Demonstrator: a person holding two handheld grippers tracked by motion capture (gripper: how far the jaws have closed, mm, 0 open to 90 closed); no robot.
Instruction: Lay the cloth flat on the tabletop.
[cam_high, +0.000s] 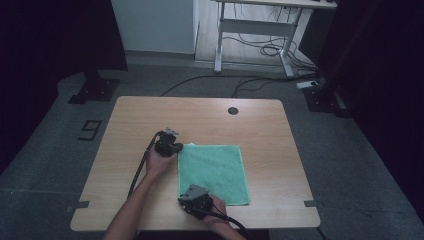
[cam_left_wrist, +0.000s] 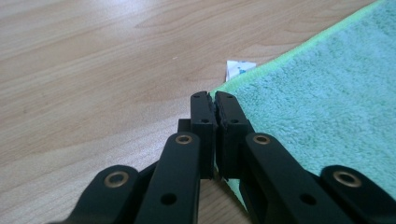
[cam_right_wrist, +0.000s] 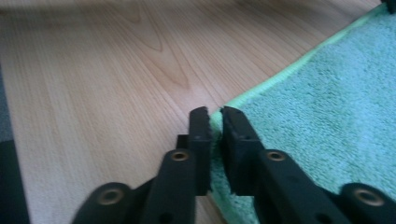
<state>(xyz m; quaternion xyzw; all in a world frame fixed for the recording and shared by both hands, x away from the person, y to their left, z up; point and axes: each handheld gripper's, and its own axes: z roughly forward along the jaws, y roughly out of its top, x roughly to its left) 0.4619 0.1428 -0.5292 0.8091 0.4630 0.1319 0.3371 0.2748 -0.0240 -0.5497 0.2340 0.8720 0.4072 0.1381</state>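
While the green towel (cam_high: 214, 172) lies flat on the table (cam_high: 150, 120), my left gripper (cam_left_wrist: 213, 100) is clenched on its far left corner and my right gripper (cam_right_wrist: 214, 116) pinches its near left corner, jaws nearly closed.

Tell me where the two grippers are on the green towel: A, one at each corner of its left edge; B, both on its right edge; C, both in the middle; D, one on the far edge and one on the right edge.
A: the left gripper pinches the green towel at its far-left corner, and the right gripper straddles its near-left corner.
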